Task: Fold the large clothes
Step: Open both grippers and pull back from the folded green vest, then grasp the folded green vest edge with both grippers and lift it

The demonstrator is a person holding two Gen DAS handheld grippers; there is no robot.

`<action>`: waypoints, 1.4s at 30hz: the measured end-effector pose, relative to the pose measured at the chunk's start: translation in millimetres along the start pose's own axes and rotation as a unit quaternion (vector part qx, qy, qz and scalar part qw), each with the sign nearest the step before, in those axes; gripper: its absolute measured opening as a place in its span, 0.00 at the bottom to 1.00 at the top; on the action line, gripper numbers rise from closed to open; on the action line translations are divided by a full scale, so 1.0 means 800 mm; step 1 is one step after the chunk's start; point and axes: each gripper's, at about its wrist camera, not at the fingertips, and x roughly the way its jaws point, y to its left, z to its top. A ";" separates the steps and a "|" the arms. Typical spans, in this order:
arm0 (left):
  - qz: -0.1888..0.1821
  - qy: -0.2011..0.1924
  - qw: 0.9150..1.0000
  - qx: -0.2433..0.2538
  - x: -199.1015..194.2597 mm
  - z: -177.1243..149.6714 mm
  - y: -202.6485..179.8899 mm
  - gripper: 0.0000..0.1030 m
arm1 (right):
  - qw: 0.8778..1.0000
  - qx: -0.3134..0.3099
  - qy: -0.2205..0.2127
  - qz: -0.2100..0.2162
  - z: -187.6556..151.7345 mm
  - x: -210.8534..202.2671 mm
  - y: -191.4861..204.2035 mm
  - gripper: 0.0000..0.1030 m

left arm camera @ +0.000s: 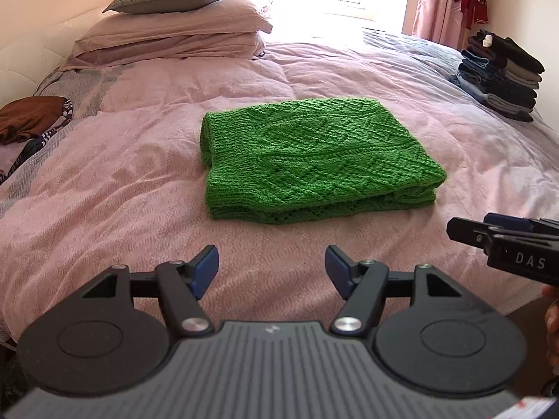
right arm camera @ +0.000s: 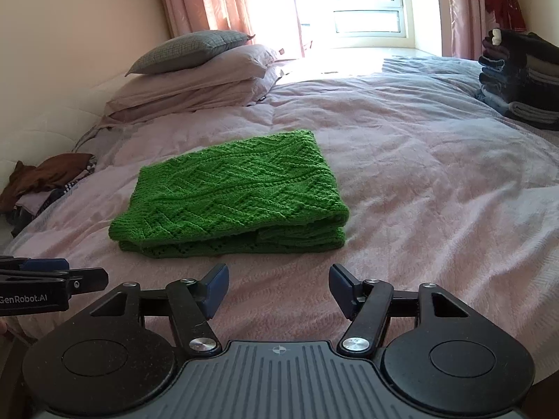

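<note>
A green knitted garment [left arm camera: 314,159] lies folded into a thick rectangle in the middle of the pink bed cover [left arm camera: 122,192]. The right wrist view shows the same green garment [right arm camera: 234,195] slightly left of centre. My left gripper [left arm camera: 271,269] hovers open over the bed's near edge, short of the garment, with nothing between its blue pads. My right gripper [right arm camera: 278,289] is likewise open and empty, just in front of the fold's near edge. Each gripper shows from the side in the other's view: the right gripper [left arm camera: 450,227], the left gripper [right arm camera: 104,277].
Stacked pillows [left arm camera: 174,31] lie at the head of the bed, far left. A pile of folded dark clothes [left arm camera: 503,76] stands at the far right edge. Crumpled brown and patterned clothes [left arm camera: 31,122] lie at the left edge. A window with pink curtains [right arm camera: 367,3] is behind.
</note>
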 end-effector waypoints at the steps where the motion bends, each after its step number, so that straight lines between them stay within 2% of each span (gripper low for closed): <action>1: -0.002 -0.001 1.000 -0.001 -0.001 0.000 0.001 0.63 | 1.000 -0.001 0.003 0.000 -0.002 0.001 0.000 0.59; 3: -0.006 -0.004 1.000 -0.003 -0.001 -0.001 0.004 0.67 | 1.000 -0.003 0.017 0.003 -0.005 0.008 -0.003 0.59; 5: -0.013 -0.010 1.000 -0.008 0.003 -0.002 0.013 0.71 | 0.999 0.004 0.050 0.006 -0.013 0.025 -0.012 0.59; 8: -0.028 -0.009 0.999 -0.044 0.016 -0.002 0.042 0.72 | 0.995 0.053 0.079 -0.004 -0.030 0.045 -0.037 0.59; 12: -0.055 0.008 0.992 -0.113 0.041 0.000 0.091 0.72 | 0.994 0.081 0.076 0.022 -0.019 0.049 -0.062 0.59; 15: -0.069 0.002 0.986 -0.149 0.055 0.011 0.119 0.73 | 0.994 0.093 0.047 0.033 0.010 0.052 -0.080 0.59; 18: -0.104 -0.002 0.977 -0.188 0.076 0.031 0.140 0.76 | 0.991 0.119 0.020 0.059 0.041 0.064 -0.105 0.59; 21: -0.134 0.007 0.965 -0.224 0.109 0.047 0.157 0.79 | 0.982 0.161 0.001 0.099 0.068 0.088 -0.131 0.59; 24: -0.162 0.026 0.951 -0.262 0.146 0.057 0.172 0.81 | 0.968 0.208 0.010 0.138 0.084 0.124 -0.157 0.59; 28: -0.187 0.039 0.933 -0.305 0.185 0.064 0.187 0.81 | 0.953 0.249 0.044 0.164 0.092 0.176 -0.177 0.60; 31: -0.211 0.048 0.920 -0.325 0.208 0.069 0.195 0.81 | 0.948 0.255 0.068 0.175 0.094 0.208 -0.180 0.60; 33: -0.226 0.058 0.915 -0.330 0.222 0.073 0.197 0.81 | 0.942 0.261 0.075 0.198 0.096 0.225 -0.181 0.60; 38: -0.269 0.079 0.910 -0.307 0.249 0.084 0.186 0.81 | 0.927 0.283 0.082 0.233 0.107 0.258 -0.193 0.60; 42: -0.277 0.092 0.909 -0.298 0.262 0.084 0.182 0.80 | 0.918 0.271 0.102 0.271 0.112 0.273 -0.203 0.60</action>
